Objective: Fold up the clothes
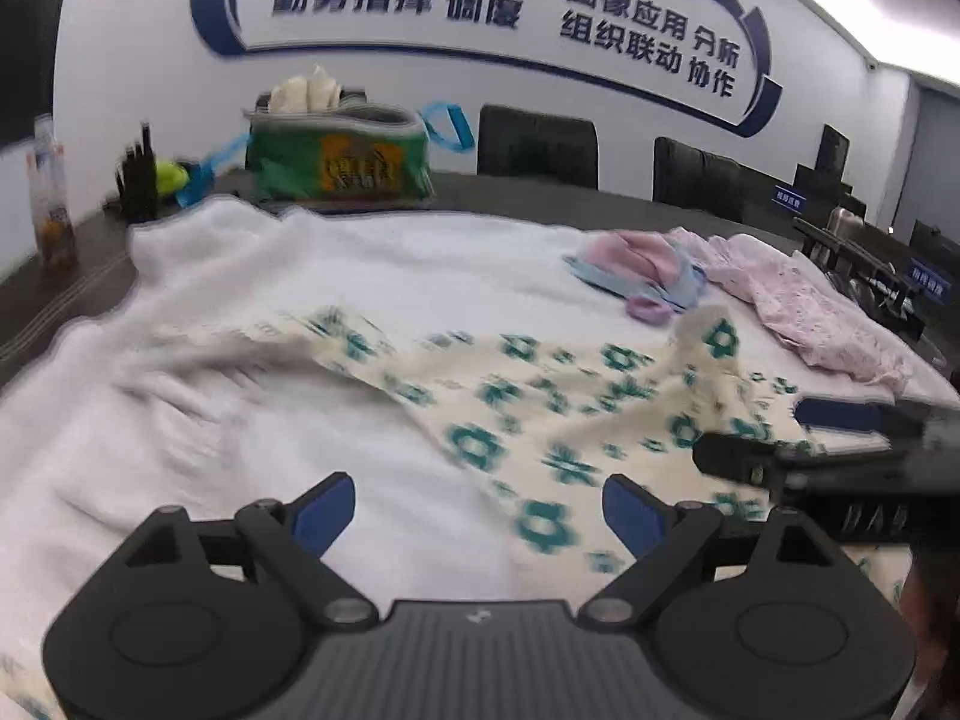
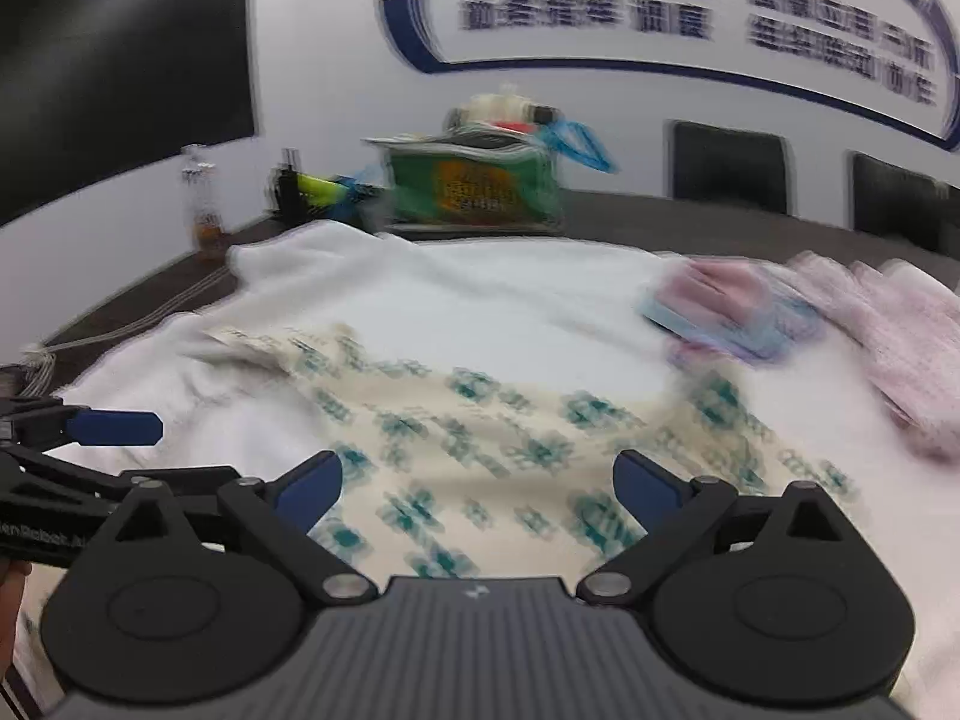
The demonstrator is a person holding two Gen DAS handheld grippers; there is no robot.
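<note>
Motion blur smears my right wrist view, so the wall lettering and the green bag [image 2: 474, 183] at 12 o'clock are hard to read, and the cream floral garment [image 1: 540, 420] runs under both cameras and off the bottom edge. I count one such garment spread on the white blanket [image 1: 240, 312], two pink folded pieces [image 1: 636, 264] [image 1: 804, 306] at 2 o'clock, and two black chairs [image 1: 537, 147]. My left gripper [image 1: 477, 510] and right gripper [image 2: 477, 489] both hover low over the garment, level, fingers wide apart and holding nothing.
</note>
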